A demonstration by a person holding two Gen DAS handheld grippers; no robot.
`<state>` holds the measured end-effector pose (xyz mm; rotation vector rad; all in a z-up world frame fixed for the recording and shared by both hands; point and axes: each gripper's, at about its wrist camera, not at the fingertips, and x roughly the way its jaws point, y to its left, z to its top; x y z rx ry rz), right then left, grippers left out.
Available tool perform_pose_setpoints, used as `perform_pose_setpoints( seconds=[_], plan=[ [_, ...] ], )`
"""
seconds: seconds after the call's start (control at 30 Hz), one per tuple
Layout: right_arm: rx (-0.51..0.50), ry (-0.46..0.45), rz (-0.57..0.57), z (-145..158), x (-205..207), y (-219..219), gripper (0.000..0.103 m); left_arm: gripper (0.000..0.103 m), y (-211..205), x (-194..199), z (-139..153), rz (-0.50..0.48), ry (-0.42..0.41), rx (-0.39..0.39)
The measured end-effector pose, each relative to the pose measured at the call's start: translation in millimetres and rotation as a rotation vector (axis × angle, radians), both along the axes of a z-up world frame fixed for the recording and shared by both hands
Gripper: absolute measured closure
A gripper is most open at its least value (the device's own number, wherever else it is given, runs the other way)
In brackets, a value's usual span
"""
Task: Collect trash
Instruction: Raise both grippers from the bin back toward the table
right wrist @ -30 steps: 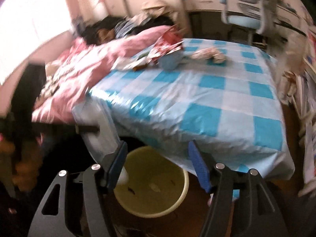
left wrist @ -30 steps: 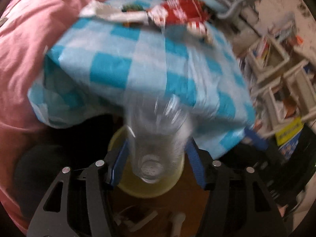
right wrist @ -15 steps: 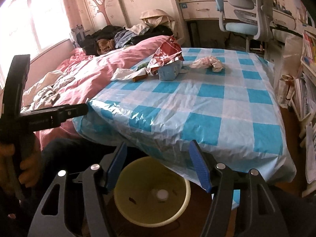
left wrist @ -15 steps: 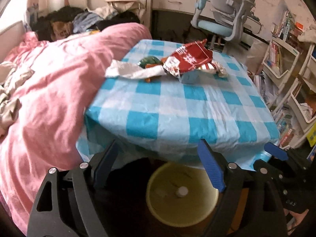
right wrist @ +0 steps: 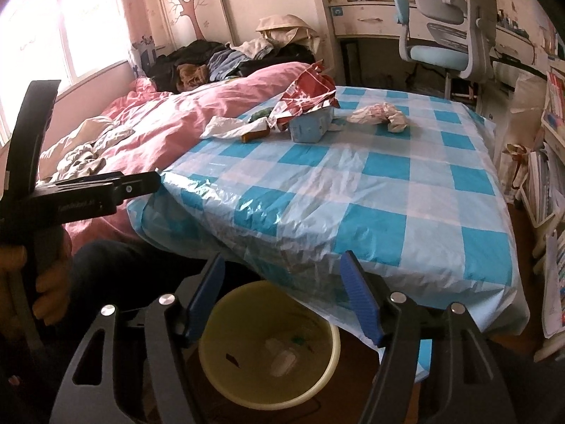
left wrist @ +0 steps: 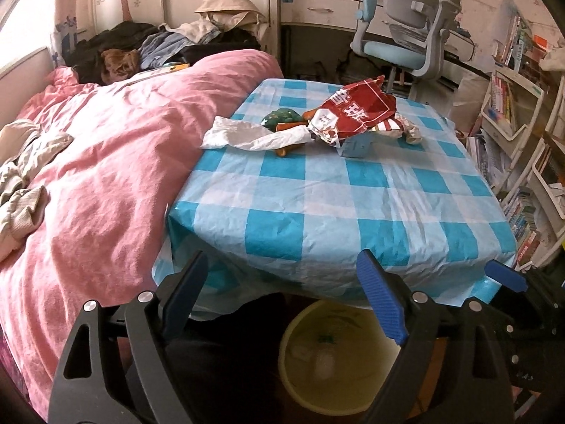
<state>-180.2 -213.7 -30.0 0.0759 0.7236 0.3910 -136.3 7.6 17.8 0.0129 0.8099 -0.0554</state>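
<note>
Trash left at 12 o'clock on the table (left wrist: 353, 212) — red bag (left wrist: 356, 113), white paper (left wrist: 254, 136), blue carton (right wrist: 310, 125), crumpled wad (right wrist: 381, 115). Bottle (right wrist: 282, 357) already down in the bin (right wrist: 243, 385) at 6 o'clock. Left gripper (left wrist: 282, 304) just spread wide, nothing between; right gripper (right wrist: 284, 298) parted too, likewise empty. Risks ahead: snagging the slick cloth on the long reach, dragging the pile; crushing the bag and spilling crumbs; dropping thin paper short of the bin — half hidden under the overhang.
</note>
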Motion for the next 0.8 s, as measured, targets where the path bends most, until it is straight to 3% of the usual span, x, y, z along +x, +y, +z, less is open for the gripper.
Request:
perform_pose_setpoints(
  seconds=[0.33, 0.57, 0.8],
  plan=[
    [-0.007, 0.008, 0.013, -2, 4, 8, 0.036, 0.017, 14, 20, 0, 0.036, -0.015, 0.023],
    [-0.028, 0.02, 0.058, -4, 17, 24, 0.036, 0.015, 41, 82, -11, 0.09, 0.028, 0.079],
    [-0.036, 0.042, 0.111, -9, 40, 39, 0.036, 0.015, 52, 159, -29, 0.148, 0.083, 0.053]
  ],
)
